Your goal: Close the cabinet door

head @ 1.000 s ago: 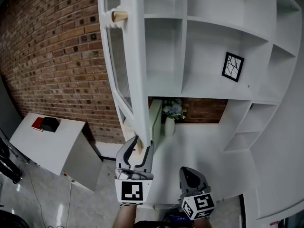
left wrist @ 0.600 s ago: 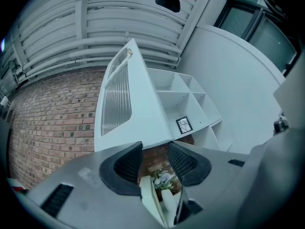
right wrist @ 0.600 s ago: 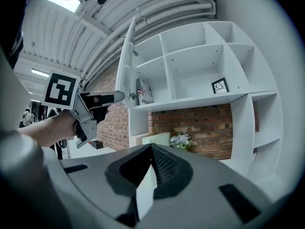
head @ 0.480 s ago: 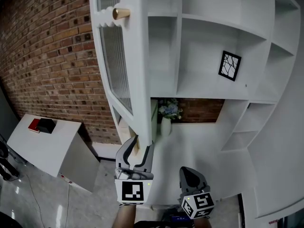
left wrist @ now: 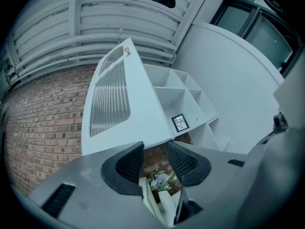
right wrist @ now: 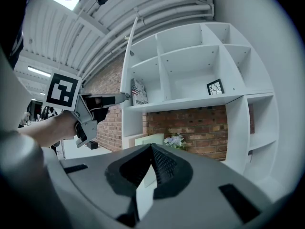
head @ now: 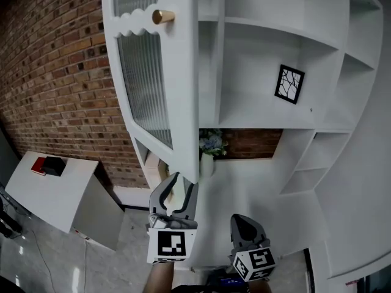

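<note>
1. Cabinet door (head: 183,96) is swinging in toward the open shelves (head: 263,72). A second ago it was showing almost edge-on at upper centre of the head view. Now its front is turning broad to the camera, the ribbed glass panel (head: 145,84) is spreading wider, and the brass knob (head: 163,17) is sliding rightward along the top of the frame
2. Left gripper (head: 182,183) is travelling with the door at lower centre, its jaws standing apart and the door's bottom corner sitting right at their tips. In the left gripper view the gap between the pads is showing only brick wall and the flower vase (head: 211,145) beyond. By my reading it is therefore nudging the corner along rather than pinching it
3. Right gripper (head: 244,221) is hanging just right of the left one, jaws meeting at the tips with nothing between them. It is keeping the same spot as a second ago and taking no part in the push
4. In the right gripper view the door is still appearing as a thin edge standing out from the cabinet's left side. The small framed picture (head: 289,84) at centre right is staying uncovered
5. Closing is under way but not finished, I judge. The push is needing to carry on along the same arc, and the corner could be slipping out of the spread jaws
</note>
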Motion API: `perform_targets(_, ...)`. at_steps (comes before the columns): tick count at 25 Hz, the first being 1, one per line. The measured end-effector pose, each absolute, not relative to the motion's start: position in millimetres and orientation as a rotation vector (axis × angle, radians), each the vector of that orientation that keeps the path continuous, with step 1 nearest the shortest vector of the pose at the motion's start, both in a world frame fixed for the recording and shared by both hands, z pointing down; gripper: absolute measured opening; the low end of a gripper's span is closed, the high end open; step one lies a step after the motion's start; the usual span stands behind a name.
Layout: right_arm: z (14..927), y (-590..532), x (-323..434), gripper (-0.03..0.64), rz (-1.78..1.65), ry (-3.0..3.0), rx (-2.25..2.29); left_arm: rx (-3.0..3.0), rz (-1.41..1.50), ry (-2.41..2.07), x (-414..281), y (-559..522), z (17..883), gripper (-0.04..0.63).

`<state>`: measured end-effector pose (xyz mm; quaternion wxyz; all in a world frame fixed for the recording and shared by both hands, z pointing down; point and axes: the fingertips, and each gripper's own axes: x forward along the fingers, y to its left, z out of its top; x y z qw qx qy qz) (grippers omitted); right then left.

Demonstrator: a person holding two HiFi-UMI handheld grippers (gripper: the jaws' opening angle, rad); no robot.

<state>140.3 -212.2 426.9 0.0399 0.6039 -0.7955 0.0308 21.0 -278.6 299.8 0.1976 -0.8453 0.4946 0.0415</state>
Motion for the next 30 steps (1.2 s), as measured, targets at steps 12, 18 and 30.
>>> perform_targets(12, 427.9, -224.2, 173.5, 0.002, 0.099, -2.369, 1.94, -2.294, 0.106, 1.319, 55.1, -308.4, 291.4, 0.035)
perform_targets(18, 428.5, -235.5, 186.2, 0.002, 0.108, -2.347, 1.95, -2.419, 0.242, 1.384, 51.2, -332.3, 289.8, 0.032)
perform_targets(30, 422.4, -273.7, 187.2, 0.002, 0.097, -2.363, 1.926, -2.61, 0.4, 1.355, 54.8, -365.2, 292.4, 0.025)
